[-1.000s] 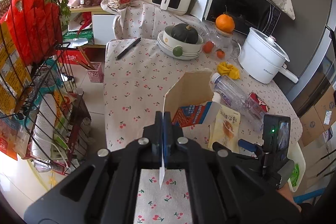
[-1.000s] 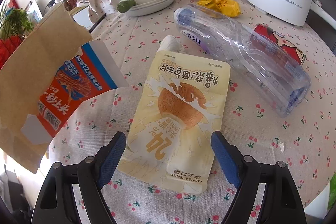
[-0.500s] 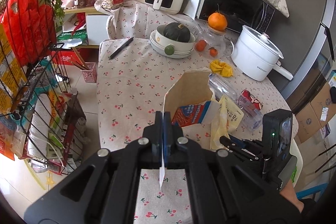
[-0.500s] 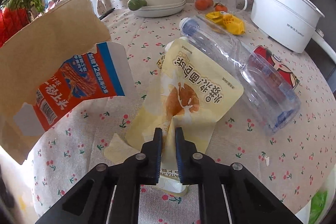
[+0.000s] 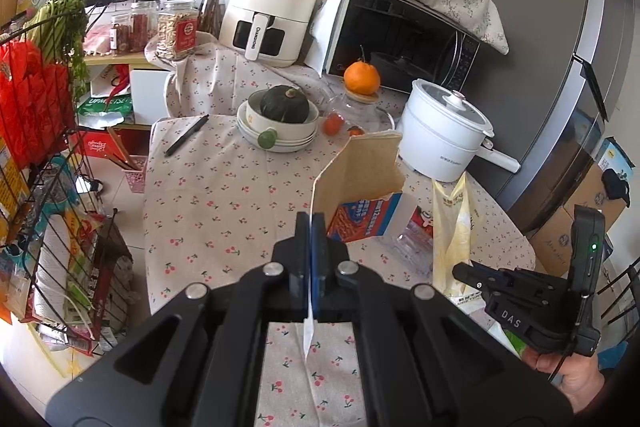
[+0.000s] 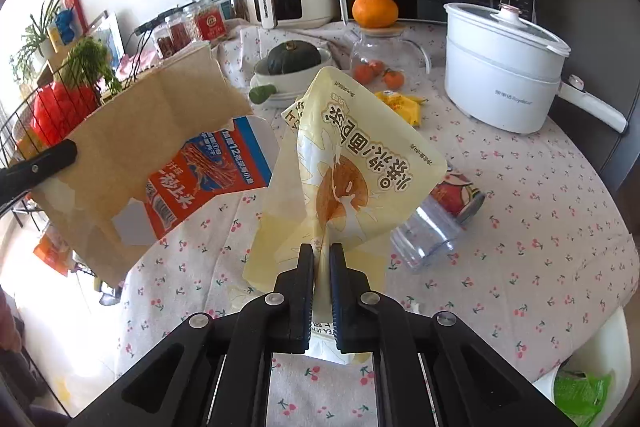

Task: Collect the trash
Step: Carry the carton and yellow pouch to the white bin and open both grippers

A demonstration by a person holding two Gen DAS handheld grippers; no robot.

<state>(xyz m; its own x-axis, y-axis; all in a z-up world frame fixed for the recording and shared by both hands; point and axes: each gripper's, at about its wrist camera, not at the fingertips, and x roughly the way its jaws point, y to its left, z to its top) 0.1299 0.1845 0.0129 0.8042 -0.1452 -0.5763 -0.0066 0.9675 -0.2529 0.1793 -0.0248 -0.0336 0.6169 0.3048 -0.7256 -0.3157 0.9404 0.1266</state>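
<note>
The left gripper (image 5: 311,227) is clamped on the edge of a torn cardboard box (image 6: 132,163), light and stiff, which juts up ahead of its jaws above the table (image 6: 540,211). The right gripper (image 6: 321,255), held level, pinches a limp, probably slippery yellow snack pouch (image 6: 352,163) at its bottom seam. A crushed plastic bottle (image 6: 428,239) lies right of those jaws.
</note>
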